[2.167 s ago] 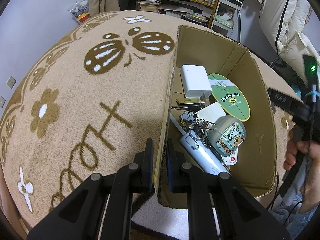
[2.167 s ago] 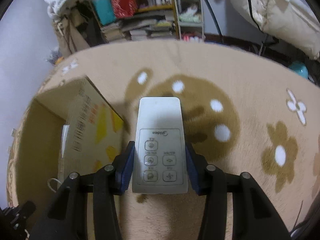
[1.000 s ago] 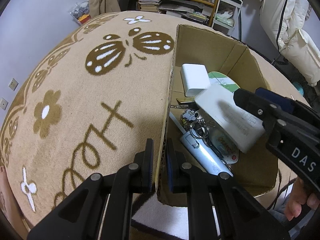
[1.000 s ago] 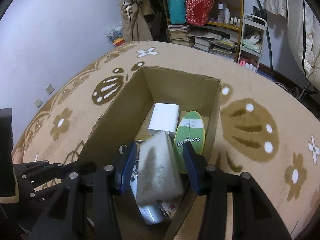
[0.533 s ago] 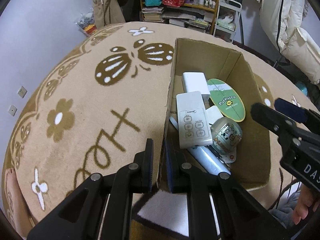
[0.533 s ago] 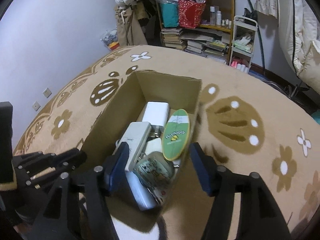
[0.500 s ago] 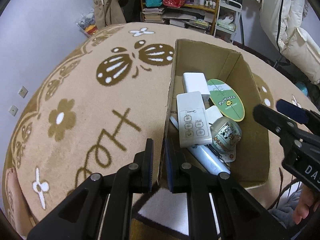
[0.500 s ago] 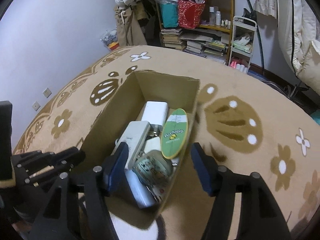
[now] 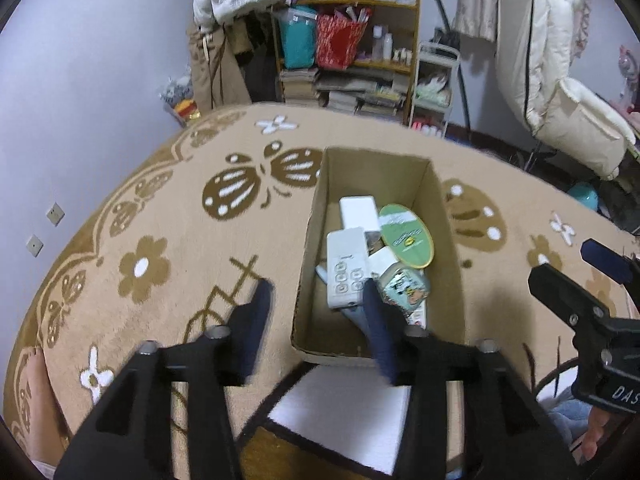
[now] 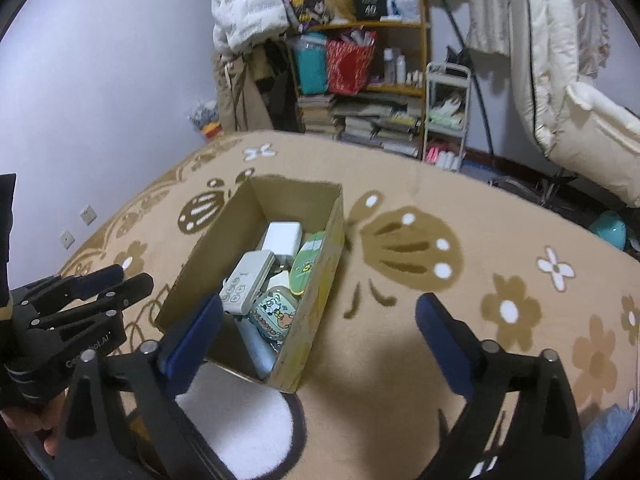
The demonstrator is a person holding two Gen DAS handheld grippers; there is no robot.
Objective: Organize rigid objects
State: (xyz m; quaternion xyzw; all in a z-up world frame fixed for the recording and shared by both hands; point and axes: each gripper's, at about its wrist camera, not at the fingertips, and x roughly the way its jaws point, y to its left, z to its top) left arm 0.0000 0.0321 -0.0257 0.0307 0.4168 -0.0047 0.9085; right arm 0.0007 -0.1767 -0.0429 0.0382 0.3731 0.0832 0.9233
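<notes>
in the cardboard box (image 9: 310,248) lies the white remote (image 9: 346,267); both tools, just opening, hold nothing.

One cardboard box (image 9: 316,220); one remote (image 9: 346,268); one white adapter (image 9: 358,212); one green oval board (image 9: 406,236); two tools.

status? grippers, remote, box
Left gripper open, jaws just opened, off the box wall. Right gripper open wide, jaws just opened, empty. Remote lies in the box on the other items. Nothing in the way.
</notes>
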